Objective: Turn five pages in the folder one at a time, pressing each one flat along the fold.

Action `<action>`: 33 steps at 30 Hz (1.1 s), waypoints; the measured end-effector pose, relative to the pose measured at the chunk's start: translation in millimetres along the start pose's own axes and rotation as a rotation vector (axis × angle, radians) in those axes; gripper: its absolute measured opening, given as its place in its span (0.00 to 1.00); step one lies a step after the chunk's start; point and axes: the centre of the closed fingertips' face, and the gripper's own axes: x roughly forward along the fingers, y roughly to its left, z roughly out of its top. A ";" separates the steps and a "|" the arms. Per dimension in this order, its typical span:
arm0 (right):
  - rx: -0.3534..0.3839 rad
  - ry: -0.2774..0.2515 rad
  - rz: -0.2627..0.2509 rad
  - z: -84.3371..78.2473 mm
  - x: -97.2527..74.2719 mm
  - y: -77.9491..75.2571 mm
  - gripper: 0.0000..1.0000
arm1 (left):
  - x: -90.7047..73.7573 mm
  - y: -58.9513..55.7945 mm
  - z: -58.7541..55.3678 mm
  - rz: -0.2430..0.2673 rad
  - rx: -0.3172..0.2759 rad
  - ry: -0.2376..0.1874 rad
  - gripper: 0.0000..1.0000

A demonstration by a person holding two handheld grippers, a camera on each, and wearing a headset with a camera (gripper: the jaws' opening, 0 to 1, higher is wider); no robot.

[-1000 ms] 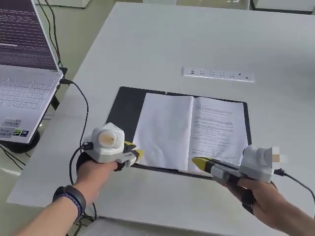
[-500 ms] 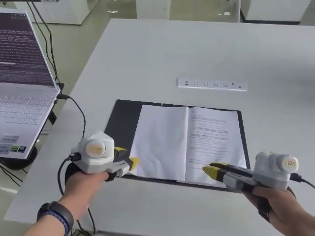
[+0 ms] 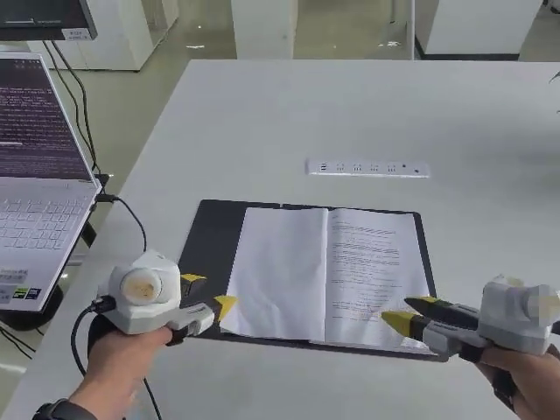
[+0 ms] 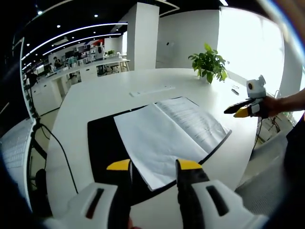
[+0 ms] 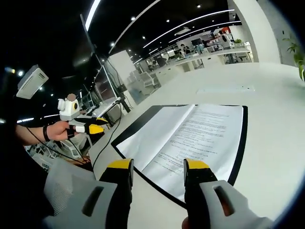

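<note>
Jaws of the right gripper [image 3: 407, 312] stand spread and empty near the lower right corner of the printed page [image 3: 374, 262]; the left gripper [image 3: 210, 293], likewise parted and holding nothing, hovers just beside the near left corner of the folder [image 3: 206, 241], which lies open and flat on the pale, smooth worktop [image 3: 262, 114]; to turn well, I judge the right gripper should catch only the top sheet at its free outer edge, pinch lightly, carry it over in a low arc, then stroke along the fold while the left steadies the blank page [image 3: 280, 262]; the paper looks thin, limp and easily creased; the cover is dark, matte, stiff and rectangular.
</note>
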 end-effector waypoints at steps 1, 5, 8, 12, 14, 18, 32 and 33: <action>0.002 -0.007 -0.007 0.7 -2.4 -1.6 0.43 | -1.3 0.2 0.2 0.002 0.004 0.001 0.37; 0.000 -0.026 -0.036 0.3 -14.9 -5.8 0.43 | -7.9 3.1 1.4 0.025 0.019 0.006 0.39; -0.016 -0.022 -0.066 -2.1 -23.6 -10.6 0.43 | -13.3 5.0 5.4 0.037 0.023 0.000 0.44; -0.007 -0.036 -0.099 0.8 -36.2 -12.9 0.48 | -22.2 1.9 14.3 0.039 0.029 -0.021 0.49; -0.015 -0.043 -0.107 3.1 -40.6 -13.9 0.49 | -24.7 1.3 16.3 0.040 0.032 -0.023 0.51; -0.026 -0.046 -0.117 6.8 -43.4 -14.0 0.51 | -28.2 3.1 19.8 0.043 -0.027 -0.045 0.54; -0.025 -0.049 -0.129 8.7 -43.0 -0.4 0.66 | -48.2 -3.5 7.0 0.060 -0.015 -0.025 0.71; -0.025 -0.049 -0.129 8.4 -43.2 1.2 0.67 | -49.2 -3.3 6.4 0.061 -0.013 -0.023 0.72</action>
